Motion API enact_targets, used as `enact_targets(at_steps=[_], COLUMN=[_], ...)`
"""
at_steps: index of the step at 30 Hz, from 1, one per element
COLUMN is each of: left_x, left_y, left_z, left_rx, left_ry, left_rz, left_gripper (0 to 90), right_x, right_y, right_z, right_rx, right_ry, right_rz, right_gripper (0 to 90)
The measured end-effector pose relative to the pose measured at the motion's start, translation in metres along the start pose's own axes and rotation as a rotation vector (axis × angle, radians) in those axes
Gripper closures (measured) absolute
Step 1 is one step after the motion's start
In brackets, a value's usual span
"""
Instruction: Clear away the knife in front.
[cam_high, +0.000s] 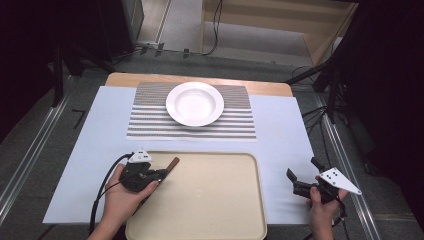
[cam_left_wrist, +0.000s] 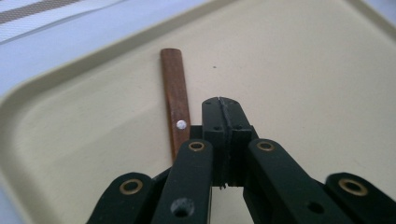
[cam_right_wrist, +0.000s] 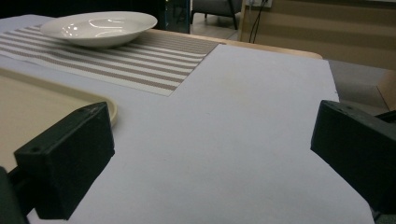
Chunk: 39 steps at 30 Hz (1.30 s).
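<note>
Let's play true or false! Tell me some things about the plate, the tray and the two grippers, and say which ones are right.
1. The white plate sits on the striped mat. True.
2. The plate is full of food. False: it is empty.
3. The left gripper has its jaws closed together, above the tray. True.
4. The brown wooden handle lies on the striped mat. False: it lies on the tray, beside the left gripper.
5. The right gripper is squeezing the tray's edge. False: its jaws are open over the pale sheet, holding nothing.
</note>
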<state>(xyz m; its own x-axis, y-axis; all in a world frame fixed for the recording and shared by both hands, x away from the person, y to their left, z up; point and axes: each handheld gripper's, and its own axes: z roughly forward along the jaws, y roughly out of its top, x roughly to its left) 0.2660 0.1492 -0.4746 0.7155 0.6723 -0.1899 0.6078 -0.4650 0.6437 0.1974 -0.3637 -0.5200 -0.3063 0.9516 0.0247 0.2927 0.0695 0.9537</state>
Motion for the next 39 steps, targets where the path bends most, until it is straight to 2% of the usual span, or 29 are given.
enact_targets(at_steps=[2, 4, 6, 17, 30, 34, 37, 39], left_x=[-0.003, -0.005, -0.003, 0.019, 0.038, 0.04, 0.041, 0.041], left_y=[0.001, 0.001, 0.0, -0.013, -0.027, -0.028, -0.031, -0.033], left_z=[0.008, 0.014, 0.017, 0.003, -0.012, -0.012, -0.012, -0.013], left_rx=[0.023, 0.05, 0.071, 0.072, 0.039, 0.02, -0.019, -0.072], left_ry=[0.01, 0.039, 0.068, 0.074, 0.106, 0.096, 0.093, 0.074], left_rz=[0.02, 0.046, 0.053, -0.001, -0.063, -0.073, -0.052, -0.049], left_gripper=[90.0, 90.0, 90.0, 90.0, 90.0, 90.0, 89.2, 78.4], right_x=[0.0, 0.0, 0.0, 0.0, 0.0, 0.0, 0.0, 0.0], right_y=[0.0, 0.0, 0.0, 0.0, 0.0, 0.0, 0.0, 0.0], right_z=[0.0, 0.0, 0.0, 0.0, 0.0, 0.0, 0.0, 0.0], right_rx=[0.0, 0.0, 0.0, 0.0, 0.003, 0.002, 0.002, 0.002], right_ry=[0.0, 0.0, 0.0, -0.001, -0.002, -0.002, -0.002, -0.002], right_rz=[0.0, 0.0, -0.001, -0.001, -0.003, -0.002, -0.003, -0.002], right_gripper=[0.0, 0.0, 0.0, 0.0, 0.0, 0.0, 0.0, 0.0])
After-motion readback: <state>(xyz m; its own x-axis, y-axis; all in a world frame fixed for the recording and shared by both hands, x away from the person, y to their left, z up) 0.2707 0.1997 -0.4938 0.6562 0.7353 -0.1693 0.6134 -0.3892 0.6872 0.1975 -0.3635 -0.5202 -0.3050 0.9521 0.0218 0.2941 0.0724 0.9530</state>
